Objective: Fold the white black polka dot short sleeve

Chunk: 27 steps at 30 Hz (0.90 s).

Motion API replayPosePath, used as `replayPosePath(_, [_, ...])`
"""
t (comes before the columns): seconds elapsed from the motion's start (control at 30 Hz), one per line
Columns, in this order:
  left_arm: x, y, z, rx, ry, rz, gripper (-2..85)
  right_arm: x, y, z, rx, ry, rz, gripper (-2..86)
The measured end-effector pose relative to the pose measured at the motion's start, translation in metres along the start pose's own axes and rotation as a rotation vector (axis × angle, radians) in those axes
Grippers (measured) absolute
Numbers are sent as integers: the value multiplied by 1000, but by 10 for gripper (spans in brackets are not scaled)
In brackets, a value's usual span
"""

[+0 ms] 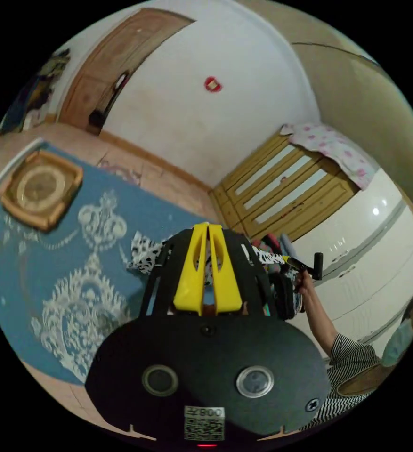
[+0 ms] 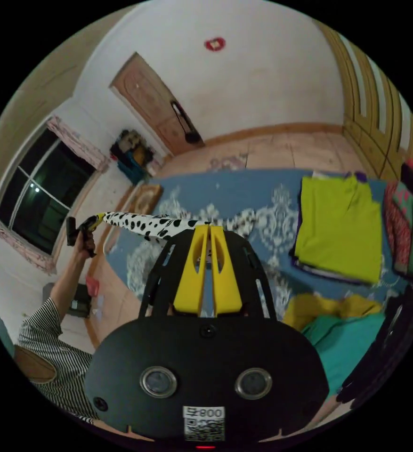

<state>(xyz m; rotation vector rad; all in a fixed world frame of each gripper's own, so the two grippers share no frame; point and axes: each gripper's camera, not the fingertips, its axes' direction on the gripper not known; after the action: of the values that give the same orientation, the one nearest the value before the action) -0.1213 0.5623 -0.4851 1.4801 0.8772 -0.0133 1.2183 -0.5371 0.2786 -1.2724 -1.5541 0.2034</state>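
The white shirt with black polka dots (image 2: 149, 224) hangs stretched in a twisted band between the two grippers, above a blue patterned cover (image 2: 244, 193). My right gripper (image 2: 209, 228) has its yellow jaws closed on one end. In the right gripper view, a hand holds my left gripper (image 2: 98, 219) shut on the other end, at the left. In the left gripper view, my left gripper (image 1: 208, 227) is shut, with the shirt (image 1: 142, 249) bunched behind its jaws. From there the fabric runs right to the right gripper (image 1: 288, 260), also held by a hand.
On the cover lie a folded lime-green garment (image 2: 340, 230), a yellow one (image 2: 324, 306) and a teal one (image 2: 352, 339), with a heap of clothes (image 2: 406, 226) beyond. A wooden-framed round object (image 1: 41, 188) rests on the cover (image 1: 51, 263). A wooden wardrobe (image 1: 281, 188) stands by the wall.
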Motion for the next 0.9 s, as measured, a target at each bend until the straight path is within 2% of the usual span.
replayPosePath(0.1, [52,-26,-43,81,13,131,4,-19,-14,-62,142,-29,-60,3])
replayPosePath(0.23, [95,-10,-97,128,48,268,3,-37,18,-117,250,-68,-141,3])
replayPosePath(0.43, [90,78,-135,30,88,282,3,-33,118,-124,188,-98,-171,3])
replayPosePath(0.6, [35,191,-126,-160,77,90,4,2,219,-80,-8,-99,-34,3])
replayPosePath(0.77, [-53,322,-98,-356,97,-340,3,59,321,-11,-257,-165,275,3])
replayPosePath(0.9, [-78,351,-91,-351,92,-477,2,91,362,23,-364,-198,438,3])
